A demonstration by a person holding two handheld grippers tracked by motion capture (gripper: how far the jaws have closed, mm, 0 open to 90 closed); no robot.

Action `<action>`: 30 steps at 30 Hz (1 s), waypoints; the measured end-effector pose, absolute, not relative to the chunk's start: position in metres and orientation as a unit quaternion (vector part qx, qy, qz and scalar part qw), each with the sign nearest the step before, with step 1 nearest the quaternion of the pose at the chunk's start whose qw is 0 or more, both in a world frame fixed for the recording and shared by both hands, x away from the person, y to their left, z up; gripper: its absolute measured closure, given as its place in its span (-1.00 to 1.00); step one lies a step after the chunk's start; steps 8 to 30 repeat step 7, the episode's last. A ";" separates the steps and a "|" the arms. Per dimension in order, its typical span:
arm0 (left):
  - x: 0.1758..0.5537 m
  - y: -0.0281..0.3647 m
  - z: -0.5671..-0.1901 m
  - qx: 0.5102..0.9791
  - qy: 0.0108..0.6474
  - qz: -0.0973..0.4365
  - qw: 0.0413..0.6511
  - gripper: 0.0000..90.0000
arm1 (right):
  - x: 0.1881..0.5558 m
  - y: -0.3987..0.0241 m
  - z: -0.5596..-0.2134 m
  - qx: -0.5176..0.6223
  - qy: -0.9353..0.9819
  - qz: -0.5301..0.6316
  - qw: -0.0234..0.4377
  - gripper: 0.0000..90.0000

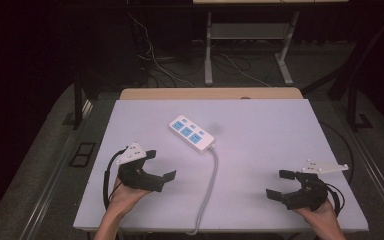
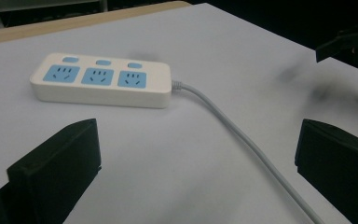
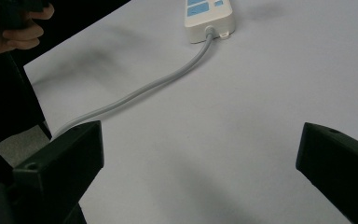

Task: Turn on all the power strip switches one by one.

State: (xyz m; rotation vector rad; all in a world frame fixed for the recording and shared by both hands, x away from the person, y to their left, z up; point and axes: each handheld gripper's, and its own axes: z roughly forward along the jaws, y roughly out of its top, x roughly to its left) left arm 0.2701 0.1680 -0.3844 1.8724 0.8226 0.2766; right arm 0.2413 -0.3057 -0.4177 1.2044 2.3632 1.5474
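Note:
A white power strip (image 1: 191, 133) with three blue sockets lies flat on the white tabletop (image 1: 270, 130), a little left of centre. Its grey cable (image 1: 210, 180) runs toward me and drops over the front edge. My left gripper (image 1: 161, 165) hovers at the near left, open and holding nothing, and it points toward the cable. In the left gripper view the strip (image 2: 101, 80) lies ahead between the wide-apart jaws, with the cable (image 2: 242, 135) crossing to the right. My right gripper (image 1: 278, 184) is at the near right, open and bare, aimed left at the cable (image 3: 144, 88) and the strip's end (image 3: 209, 14).
A wooden table edge (image 1: 210, 93) shows behind the white top. Beyond it stand the metal legs of a desk (image 1: 208, 50) with loose floor cables (image 1: 155, 60). The other hand (image 3: 14, 28) shows in the right gripper view, and the other gripper (image 2: 349, 42) in the left gripper view.

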 end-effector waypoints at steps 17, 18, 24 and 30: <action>0.263 0.181 -0.395 0.769 0.352 0.106 0.523 -1.00 | 0.242 -0.306 -0.418 0.392 0.769 0.504 0.035 -0.99; 0.263 0.181 -0.395 0.769 0.352 0.106 0.523 -1.00 | 0.242 -0.306 -0.418 0.392 0.769 0.504 0.035 -0.99; 0.263 0.181 -0.395 0.769 0.352 0.106 0.523 -1.00 | 0.242 -0.306 -0.418 0.392 0.769 0.504 0.035 -0.99; 0.263 0.181 -0.395 0.769 0.352 0.106 0.523 -1.00 | 0.242 -0.306 -0.418 0.392 0.769 0.504 0.035 -0.99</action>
